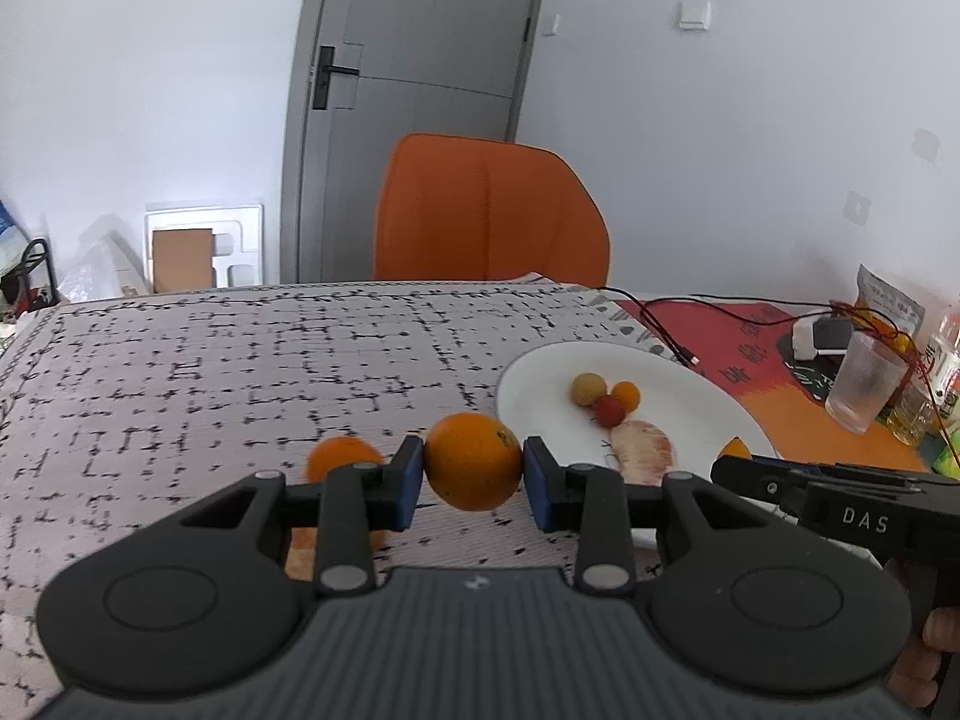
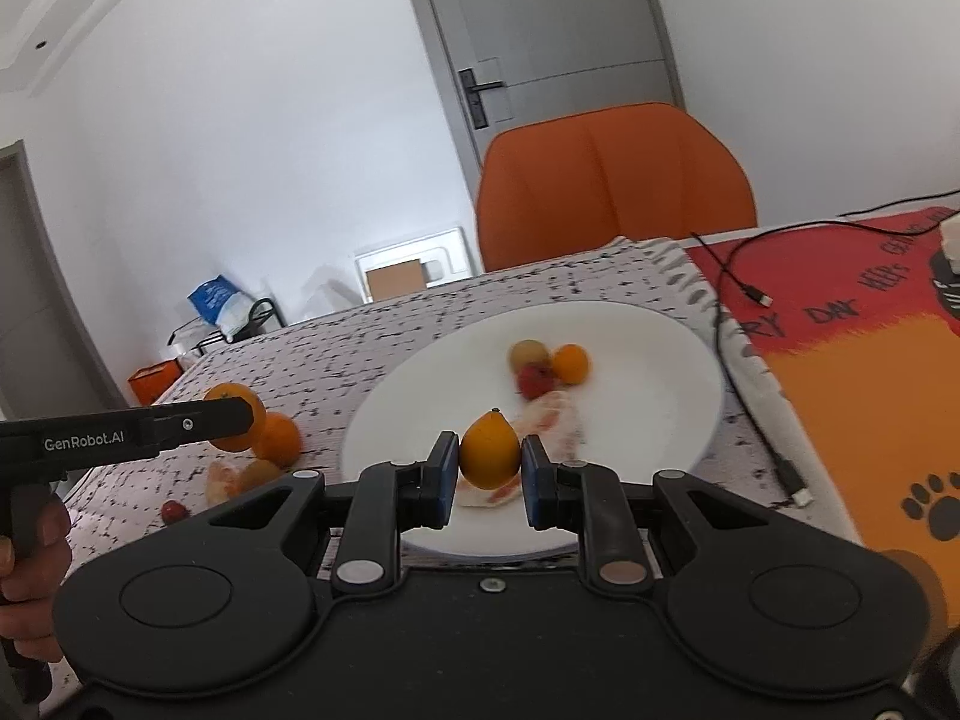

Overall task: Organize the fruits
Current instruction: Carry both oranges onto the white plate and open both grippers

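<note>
Covering the table, a speckled cloth (image 1: 210,372) meets an orange chair (image 1: 489,210).

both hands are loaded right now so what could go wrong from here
1. The left gripper pinches a round orange by two small blue pads; it may roll out.
2. The right gripper holds a small lemon-shaped citrus over the white plate, whose peeled grapefruit segments crowd the drop spot.
3. The grippers sit close together and could collide.
</note>
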A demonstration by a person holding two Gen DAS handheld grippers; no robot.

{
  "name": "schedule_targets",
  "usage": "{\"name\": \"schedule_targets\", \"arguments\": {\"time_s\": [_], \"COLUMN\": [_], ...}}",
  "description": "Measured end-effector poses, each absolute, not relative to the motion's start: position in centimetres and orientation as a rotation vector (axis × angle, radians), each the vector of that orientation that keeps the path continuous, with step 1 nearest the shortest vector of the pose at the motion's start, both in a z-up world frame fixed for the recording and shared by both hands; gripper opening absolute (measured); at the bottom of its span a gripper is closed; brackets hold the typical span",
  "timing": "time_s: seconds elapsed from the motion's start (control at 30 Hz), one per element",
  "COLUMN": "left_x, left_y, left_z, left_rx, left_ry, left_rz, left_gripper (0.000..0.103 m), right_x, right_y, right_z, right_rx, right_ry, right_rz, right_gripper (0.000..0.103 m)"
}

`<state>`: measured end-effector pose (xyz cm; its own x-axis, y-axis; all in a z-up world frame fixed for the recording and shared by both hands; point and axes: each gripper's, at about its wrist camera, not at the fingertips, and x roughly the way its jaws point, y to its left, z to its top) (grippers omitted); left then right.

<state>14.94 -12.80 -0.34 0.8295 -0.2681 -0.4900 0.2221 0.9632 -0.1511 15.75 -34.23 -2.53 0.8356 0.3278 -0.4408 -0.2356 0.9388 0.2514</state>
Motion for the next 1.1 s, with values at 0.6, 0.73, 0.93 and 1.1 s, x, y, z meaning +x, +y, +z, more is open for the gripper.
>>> {"name": "schedule_targets", "arguments": {"time_s": [0.6,0.73,0.93,1.1], "left_x": [19.7,20.2,20.4,19.7], "left_y": [-18.5,-19.2,-18.8,-17.8], "left_z": [-1.6,-1.6,-1.4,-1.2], "left_rx": [-0.042,-0.037,-0.043,-0.054], "left_ry": [0.614,0.616,0.617,0.604], "left_rz": [-0.347,-0.352,-0.311,-0.275], "left_gripper": [0.034,0.037,0.038,0.048], "right_x": [18.3,19.0,19.8,20.5], "right_y": [-37.9,-38.3,-38.6,-38.5], "right_z": [-3.4,-3.6,-3.4,-3.2], "right_rx": [0.226,0.231,0.219,0.209], "right_ry": [0.540,0.549,0.547,0.546], "right_rz": [0.252,0.248,0.263,0.270], "right_gripper": [0.021,0.021,0.021,0.021]}}
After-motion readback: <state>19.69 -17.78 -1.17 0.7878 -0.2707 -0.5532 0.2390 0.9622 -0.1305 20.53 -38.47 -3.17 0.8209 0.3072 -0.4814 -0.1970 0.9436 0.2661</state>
